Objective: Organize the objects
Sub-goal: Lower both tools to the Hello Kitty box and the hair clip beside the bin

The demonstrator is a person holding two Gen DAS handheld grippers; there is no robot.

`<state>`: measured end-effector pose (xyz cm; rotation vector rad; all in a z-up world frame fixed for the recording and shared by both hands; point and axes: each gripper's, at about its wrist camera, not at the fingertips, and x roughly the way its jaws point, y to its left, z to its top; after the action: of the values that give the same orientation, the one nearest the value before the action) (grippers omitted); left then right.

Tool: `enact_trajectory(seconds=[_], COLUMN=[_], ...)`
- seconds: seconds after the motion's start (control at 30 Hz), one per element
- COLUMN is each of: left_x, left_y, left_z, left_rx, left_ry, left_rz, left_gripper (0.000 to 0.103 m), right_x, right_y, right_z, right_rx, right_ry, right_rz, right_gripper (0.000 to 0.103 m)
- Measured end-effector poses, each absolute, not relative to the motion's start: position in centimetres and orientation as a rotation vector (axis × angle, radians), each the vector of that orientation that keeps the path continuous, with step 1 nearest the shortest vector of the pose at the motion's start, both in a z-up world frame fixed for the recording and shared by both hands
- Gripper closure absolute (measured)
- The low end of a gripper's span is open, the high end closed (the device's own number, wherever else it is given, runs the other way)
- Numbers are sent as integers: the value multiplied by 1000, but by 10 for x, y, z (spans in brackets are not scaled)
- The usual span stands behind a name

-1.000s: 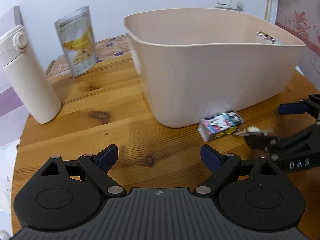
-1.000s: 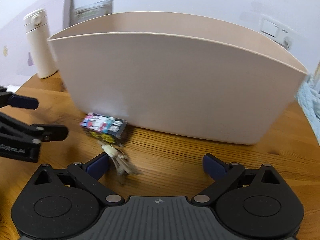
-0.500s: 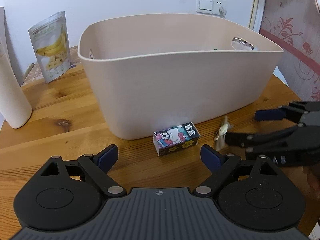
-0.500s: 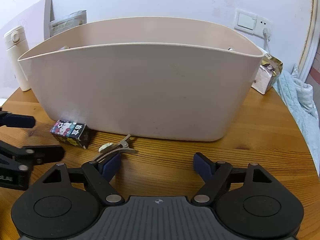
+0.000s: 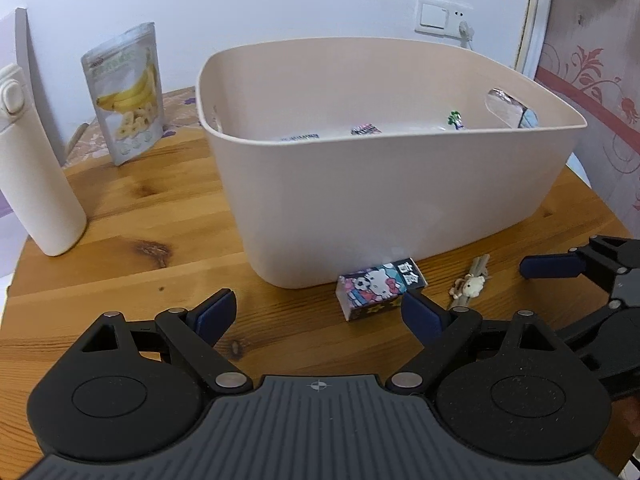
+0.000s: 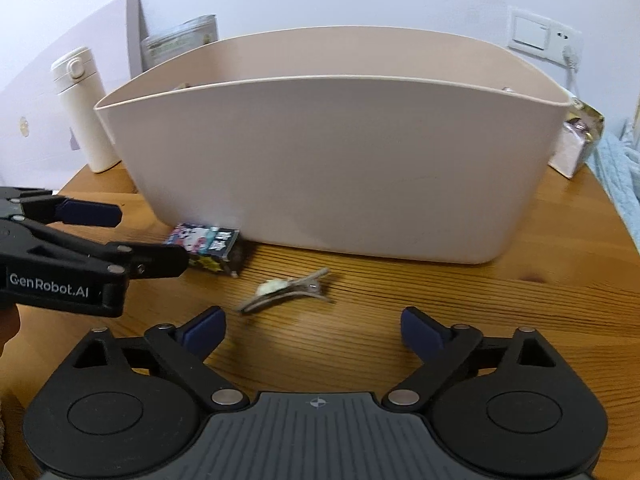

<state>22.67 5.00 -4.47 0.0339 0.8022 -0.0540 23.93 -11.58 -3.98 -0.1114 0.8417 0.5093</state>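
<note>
The side of the left tool, seen from the right wrist view, carries white lettering that reads "GenRobot.AI". The small box lying on the counter against the bin has two large Chinese characters, 盲盒, printed at one end beside a cartoon cat. The snack pouch with a banana picture has a line of print near its top, too blurred to read

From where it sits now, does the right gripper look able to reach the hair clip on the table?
Probably yes. The right gripper is open and empty, and the hair clip lies on bare wooden table just ahead of its fingers, clear of the beige bin and the small cartoon box.
</note>
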Motion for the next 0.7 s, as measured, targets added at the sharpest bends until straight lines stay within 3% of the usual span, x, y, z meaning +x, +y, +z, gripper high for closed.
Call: enact_trajectory(seconds=[0.27,0.7], left_x=[233,246], left_y=[52,29], left_z=[-44,-59], left_rx=[51,32], left_ry=[811,851], left_rz=[-57,-130], left_gripper=[12,12], right_x=[241,256], right_y=[-92,-139], right_z=[-43,-34], right_rx=[-217,-168], right_ry=[789,786], right_rz=[486,384], right_gripper=[5,9])
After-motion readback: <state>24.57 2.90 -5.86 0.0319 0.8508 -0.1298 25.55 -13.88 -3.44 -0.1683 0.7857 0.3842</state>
